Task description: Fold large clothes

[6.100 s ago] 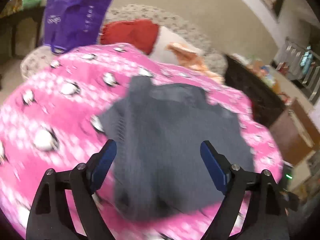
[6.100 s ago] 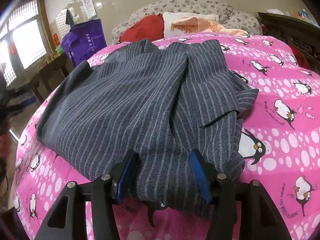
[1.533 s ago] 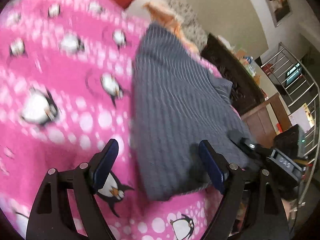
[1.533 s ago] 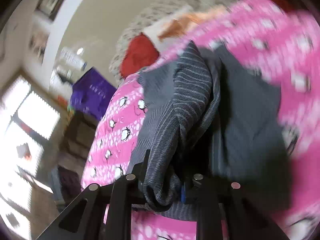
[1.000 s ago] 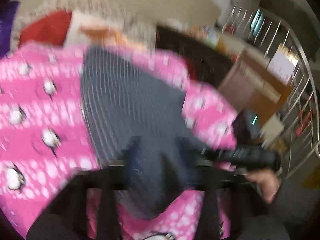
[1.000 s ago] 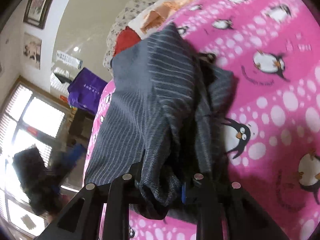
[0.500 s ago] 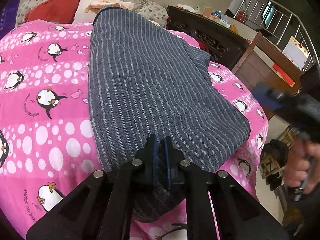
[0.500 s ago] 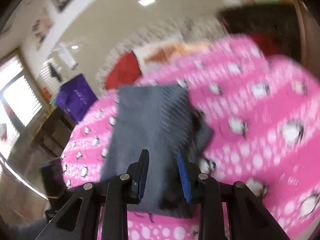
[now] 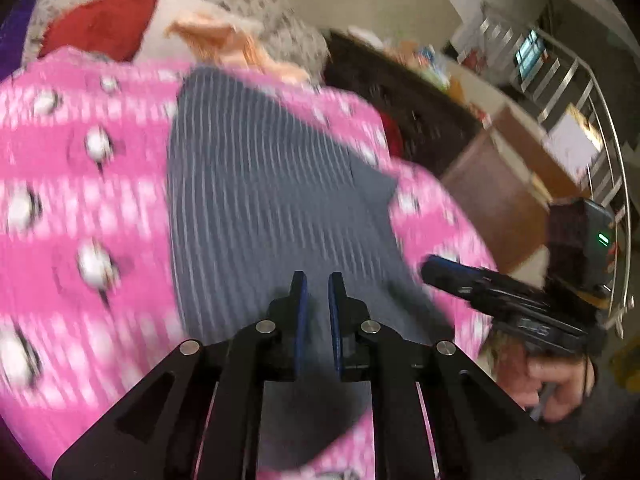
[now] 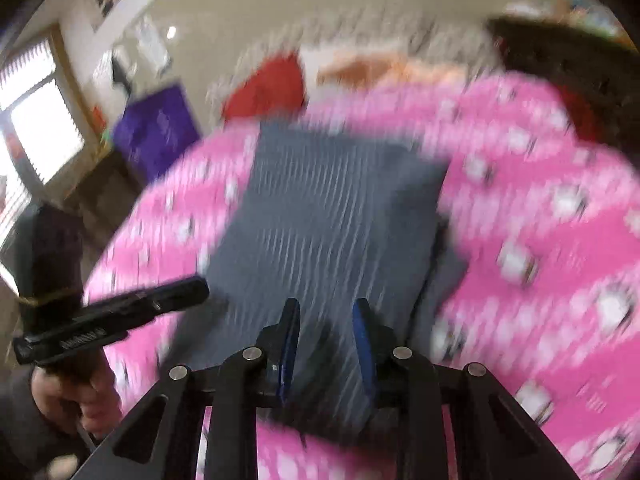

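Note:
A grey pinstriped garment [image 9: 260,200] lies folded into a long rectangle on the pink penguin blanket [image 9: 80,200]. It also shows in the right wrist view as the garment [image 10: 332,220]. My left gripper [image 9: 316,280] hovers over its near end, shut, with no cloth between the pads. My right gripper [image 10: 326,308] hangs above the near edge with its jaws a little apart and nothing pinched. Each gripper appears in the other's view: the right gripper [image 9: 434,270] at the garment's right side, the left gripper [image 10: 196,290] at its left. Both views are blurred.
A red pillow [image 9: 100,28] and pale cushions lie at the bed's head. A purple bag [image 10: 156,132] stands by the window [image 10: 36,120] on the left. Dark wooden furniture [image 9: 420,120] and a metal railing [image 9: 580,92] stand to the right. A hand [image 9: 552,380] holds the right gripper.
A second ago both grippers held bunched fabric. The cloth now lies flat, out of both jaws. The right gripper's jaws have parted and it has risen and rolled. The left has pulled back.

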### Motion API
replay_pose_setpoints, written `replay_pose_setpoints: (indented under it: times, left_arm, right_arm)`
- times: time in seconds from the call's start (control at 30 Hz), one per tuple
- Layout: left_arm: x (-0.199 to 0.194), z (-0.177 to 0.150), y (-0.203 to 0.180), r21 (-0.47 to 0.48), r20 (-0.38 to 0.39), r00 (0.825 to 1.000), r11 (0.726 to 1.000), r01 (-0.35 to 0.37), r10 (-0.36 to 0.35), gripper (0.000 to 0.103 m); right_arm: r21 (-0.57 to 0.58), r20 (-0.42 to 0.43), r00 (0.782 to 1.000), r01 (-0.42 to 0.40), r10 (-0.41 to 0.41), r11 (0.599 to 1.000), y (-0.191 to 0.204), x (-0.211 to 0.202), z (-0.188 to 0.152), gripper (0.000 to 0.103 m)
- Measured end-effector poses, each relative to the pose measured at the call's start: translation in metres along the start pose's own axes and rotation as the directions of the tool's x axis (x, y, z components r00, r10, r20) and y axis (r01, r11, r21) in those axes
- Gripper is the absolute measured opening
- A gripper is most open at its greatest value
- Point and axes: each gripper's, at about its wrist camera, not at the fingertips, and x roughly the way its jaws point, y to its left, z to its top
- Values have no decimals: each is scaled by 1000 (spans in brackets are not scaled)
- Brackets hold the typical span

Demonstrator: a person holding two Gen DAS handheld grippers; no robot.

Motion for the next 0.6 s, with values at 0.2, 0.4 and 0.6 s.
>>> replay_pose_setpoints:
  times: [0.2, 0.4, 0.6]
  left_arm:
    - [36, 95, 23, -177, 82, 986, 976, -127, 143, 8]
    - [120, 122, 39, -124, -9, 968, 960, -252, 253, 8]
    - [155, 93, 67, -166, -19, 969, 955, -244, 245, 7]
  right_arm:
    - [162, 86, 985, 134, -149, 978, 16, 23, 75, 27]
    - [202, -57, 971, 241, -234, 949, -13, 107, 86, 27]
    - [274, -11, 996, 89, -90, 958, -59, 140, 53, 30]
